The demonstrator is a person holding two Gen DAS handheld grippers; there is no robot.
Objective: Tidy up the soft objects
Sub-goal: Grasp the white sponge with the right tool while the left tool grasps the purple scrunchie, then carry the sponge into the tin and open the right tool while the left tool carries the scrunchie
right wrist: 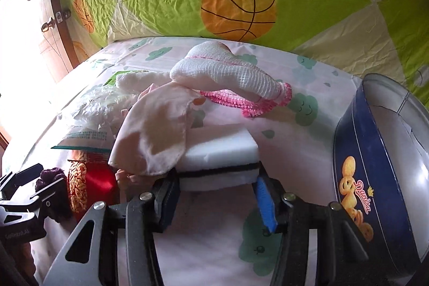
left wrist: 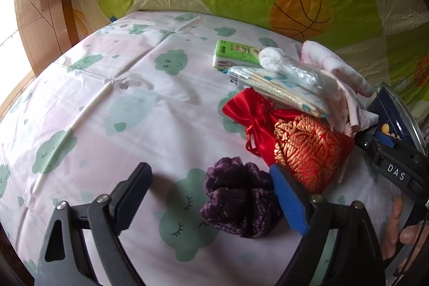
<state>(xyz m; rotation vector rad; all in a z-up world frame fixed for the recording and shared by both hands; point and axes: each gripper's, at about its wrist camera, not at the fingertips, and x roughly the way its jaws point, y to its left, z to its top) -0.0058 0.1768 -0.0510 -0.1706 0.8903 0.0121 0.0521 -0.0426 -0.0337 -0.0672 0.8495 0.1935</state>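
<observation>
White foam, light and springy, sits between the fingers of the right tool [right wrist: 215, 201]: the sponge [right wrist: 219, 152], one block with a dark scrub layer at its near edge, is clenched by its near end, and I judge it will squash a little under the pads yet stay put, since foam grips well and weighs almost nothing. A pink cloth [right wrist: 152, 133] droops over its left corner and would probably slide off if the block were lifted, so a grip on the bare near end is the sensible one. Beyond the tool lies a gauze towel [right wrist: 228, 74] with pink trim, limp and best pinched at a fold. To the tool's right stands one blue tin [right wrist: 356, 178], open, seemingly with nothing inside, a likely home for the soft things. The left tool [left wrist: 211, 195] is released, its fingers spread wide over the bed [left wrist: 107, 98], with one purple scrunchie [left wrist: 238, 195] lying between them, nearer the blue pad [left wrist: 288, 199]; it is plush and light, and closing across its middle should do. Just past that pad rests one red pouch [left wrist: 295, 141] of slippery satin with gold brocade, better taken at the gathered neck. Further on I count two tissue packs, a green one [left wrist: 233, 54] and a pale one [left wrist: 278, 90], and one wrapped roll [left wrist: 289, 66] whose contents I cannot tell.
</observation>
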